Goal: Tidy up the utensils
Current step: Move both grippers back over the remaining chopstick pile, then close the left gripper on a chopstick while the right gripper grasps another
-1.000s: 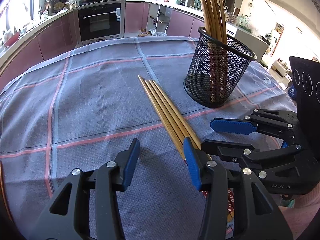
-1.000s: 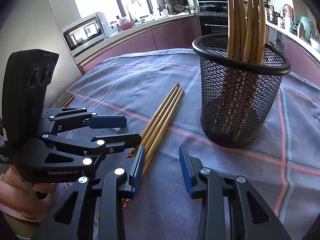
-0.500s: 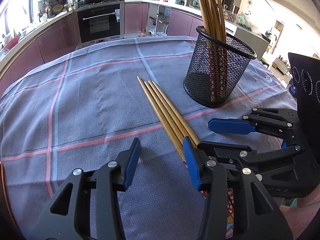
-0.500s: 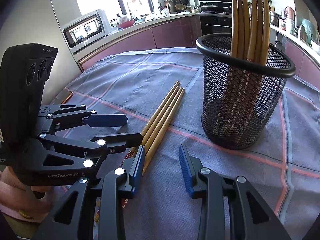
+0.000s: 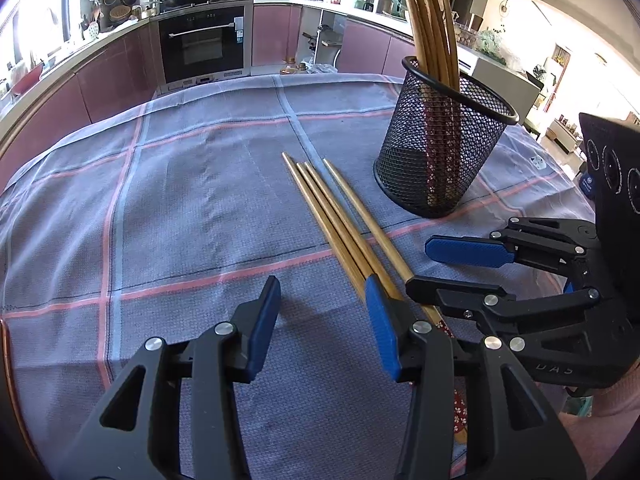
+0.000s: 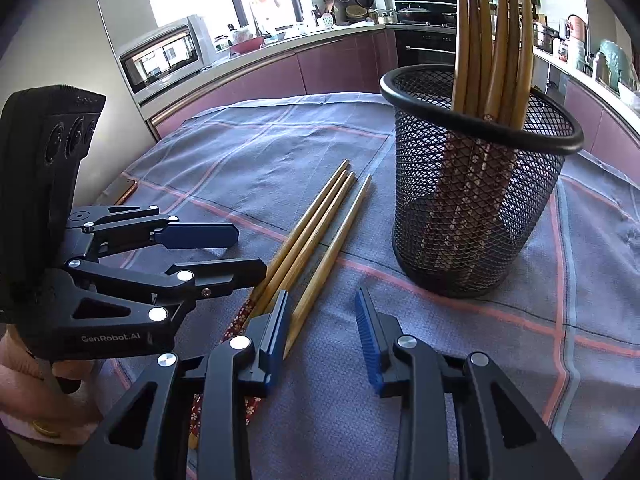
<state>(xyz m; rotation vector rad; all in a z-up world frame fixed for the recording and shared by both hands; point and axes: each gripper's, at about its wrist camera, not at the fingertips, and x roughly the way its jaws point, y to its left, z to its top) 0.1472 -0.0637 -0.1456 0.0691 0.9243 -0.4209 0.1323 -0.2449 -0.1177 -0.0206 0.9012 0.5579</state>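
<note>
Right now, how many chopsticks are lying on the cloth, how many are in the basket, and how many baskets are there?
Chopsticks lying on the cloth: 4
Chopsticks standing in the basket: 6
Black mesh baskets: 1
Total: 11

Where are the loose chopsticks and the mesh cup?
loose chopsticks (image 5: 336, 216), left wrist view, mid-shaft of the bundle.
mesh cup (image 6: 480, 216), right wrist view, front of its wall.

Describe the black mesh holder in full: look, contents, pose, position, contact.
The mesh holder is a round cup of black wire mesh with a thick solid rim. It stands upright on the checked grey tablecloth, to the right of the four loose chopsticks and apart from them. Inside stand several wooden chopsticks, leaning on its rim, their patterned ends down. Neither gripper touches it.
</note>
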